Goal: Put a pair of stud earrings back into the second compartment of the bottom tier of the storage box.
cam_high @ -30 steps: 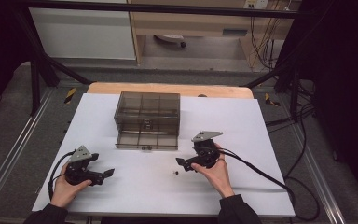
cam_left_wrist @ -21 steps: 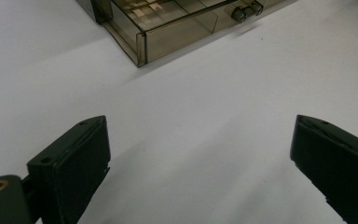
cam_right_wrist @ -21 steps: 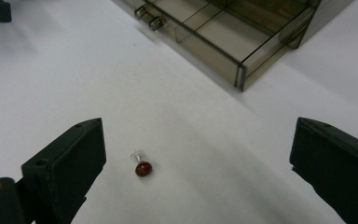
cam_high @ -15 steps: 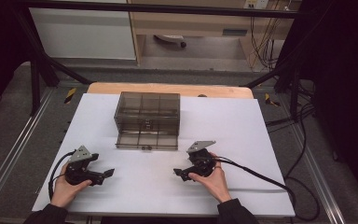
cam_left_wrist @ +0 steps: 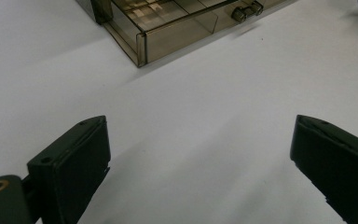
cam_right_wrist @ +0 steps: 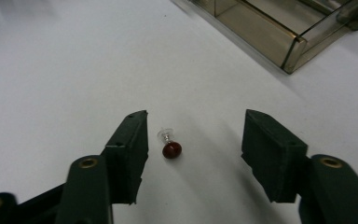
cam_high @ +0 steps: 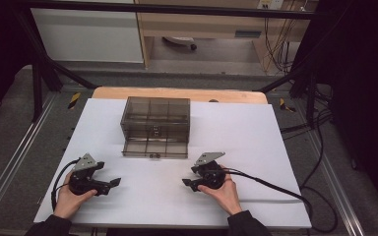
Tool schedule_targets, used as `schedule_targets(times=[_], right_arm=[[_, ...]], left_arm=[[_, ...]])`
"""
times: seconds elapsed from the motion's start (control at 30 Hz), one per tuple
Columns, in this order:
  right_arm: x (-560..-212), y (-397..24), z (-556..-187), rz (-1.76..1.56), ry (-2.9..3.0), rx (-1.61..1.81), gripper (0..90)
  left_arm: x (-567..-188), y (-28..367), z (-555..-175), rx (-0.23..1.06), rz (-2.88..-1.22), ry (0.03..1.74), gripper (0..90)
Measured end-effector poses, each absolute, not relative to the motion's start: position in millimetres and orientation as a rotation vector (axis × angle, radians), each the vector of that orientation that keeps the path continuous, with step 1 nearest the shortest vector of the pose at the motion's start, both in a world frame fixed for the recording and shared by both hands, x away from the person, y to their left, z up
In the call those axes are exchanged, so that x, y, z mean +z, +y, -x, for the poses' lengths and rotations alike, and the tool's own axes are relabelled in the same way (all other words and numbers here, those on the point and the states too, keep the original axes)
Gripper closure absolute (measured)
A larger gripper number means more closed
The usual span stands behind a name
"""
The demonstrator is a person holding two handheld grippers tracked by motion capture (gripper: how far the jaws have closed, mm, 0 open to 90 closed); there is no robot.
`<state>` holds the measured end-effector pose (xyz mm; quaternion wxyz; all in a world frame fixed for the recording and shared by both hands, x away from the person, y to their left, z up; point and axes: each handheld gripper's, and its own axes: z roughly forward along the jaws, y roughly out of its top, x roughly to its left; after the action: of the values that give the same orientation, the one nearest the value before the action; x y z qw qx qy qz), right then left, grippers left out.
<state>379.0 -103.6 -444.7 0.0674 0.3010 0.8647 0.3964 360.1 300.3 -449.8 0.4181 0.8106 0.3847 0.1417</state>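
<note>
left gripper (cam_high: 109,184) held low over the near-left of the white bench (cam_high: 275,147), jaws spread wide with nothing between them, bare surface showing in its own view (cam_left_wrist: 200,154). well clear of any work, idle for now.

further along, at mid-bench toward the far side, a smoky see-through drawer box (cam_high: 156,123) with its bottom drawer (cam_high: 153,149) pulled out toward the person; open compartments visible, contents too dim to tell.

then right gripper (cam_high: 189,184), near the front edge just right of centre, jaws open at a middling width and straddling a small push pin (cam_right_wrist: 169,144). pin lying on its side on the bench, between the jaws but nearer the left one, touching neither; red rounded head toward the camera, clear collar behind it, point too fine to make out.

likely very light, hard and smooth, so apt to skid, roll or flip out when squeezed off-centre. best taken across the red head or the waist just behind it, jaws centred first so both pads meet together, closed gently. sharp tip worth keeping away from the pads. drawer standing open looks the probable destination, well apart from the pin at present.
</note>
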Motion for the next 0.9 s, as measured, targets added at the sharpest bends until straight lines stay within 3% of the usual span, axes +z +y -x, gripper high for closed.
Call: schedule_targets(times=[0.37,0.9], right_arm=[[-449.3,-101.1,-377.4,-0.89,2.649,1.206,62.2],[-452.6,-99.9,-377.0,-0.885,2.679,1.206,76.3]], left_arm=[[-450.1,300.6,-360.3,0.356,-2.039,0.964,4.6],[-449.9,300.7,-360.1,0.356,-2.038,0.963,4.6]])
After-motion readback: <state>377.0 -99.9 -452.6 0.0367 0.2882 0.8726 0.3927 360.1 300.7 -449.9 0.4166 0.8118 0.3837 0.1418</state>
